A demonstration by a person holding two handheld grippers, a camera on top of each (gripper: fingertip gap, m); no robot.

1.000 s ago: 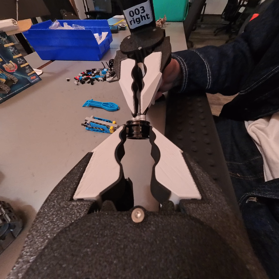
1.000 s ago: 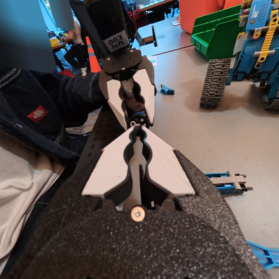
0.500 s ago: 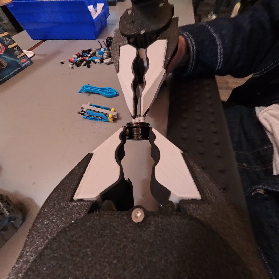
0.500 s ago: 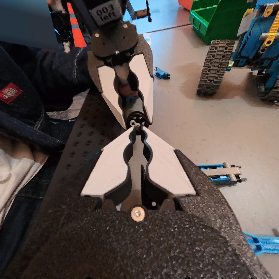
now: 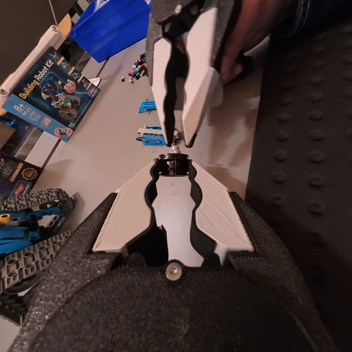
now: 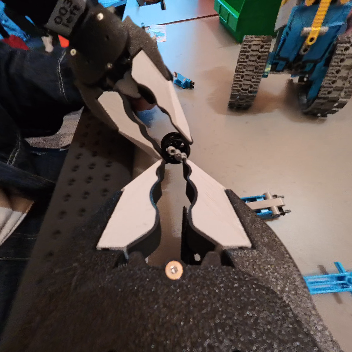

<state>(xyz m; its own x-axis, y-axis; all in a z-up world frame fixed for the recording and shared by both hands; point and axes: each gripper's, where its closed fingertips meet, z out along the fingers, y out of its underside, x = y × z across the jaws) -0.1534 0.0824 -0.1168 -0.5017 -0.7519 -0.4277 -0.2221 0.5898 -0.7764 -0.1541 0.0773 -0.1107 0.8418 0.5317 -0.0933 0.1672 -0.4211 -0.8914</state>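
My left gripper (image 5: pixel 173 163) is shut on a small black wheel (image 5: pixel 173 168), gripped at the fingertips and held above the grey table (image 5: pixel 106 163). Grey pins (image 5: pixel 175 149) stick out of the wheel's hub toward my right gripper (image 5: pixel 178 143). The right gripper points at the wheel with its jaws slightly apart and its tips just off the pins. In the right wrist view my right gripper (image 6: pixel 173 162) is open and empty. Just past its tips are the wheel (image 6: pixel 168 142) and its grey pins (image 6: pixel 172 151), held by the left gripper (image 6: pixel 175 147).
A tracked blue robot model (image 6: pixel 304 66) and a green bin (image 6: pixel 245 17) stand far right. A small blue-and-grey assembly (image 6: pixel 266 206) and a blue part (image 6: pixel 327 282) lie nearby. A blue bin (image 5: pixel 112 28), a kit box (image 5: pixel 51 95) and loose parts (image 5: pixel 138 70) are at the left. A dark studded strip (image 5: pixel 304 171) edges the table. Less than 4 cm separates the two grippers' tips. Both grippers' tips are roughly 20 centimetres from the tracked blue robot model (image 6: pixel 304 66).
My right gripper has opened and let go of the grey pins, which stay in the wheel. Both grippers have tilted and moved closer. The left still holds the wheel.
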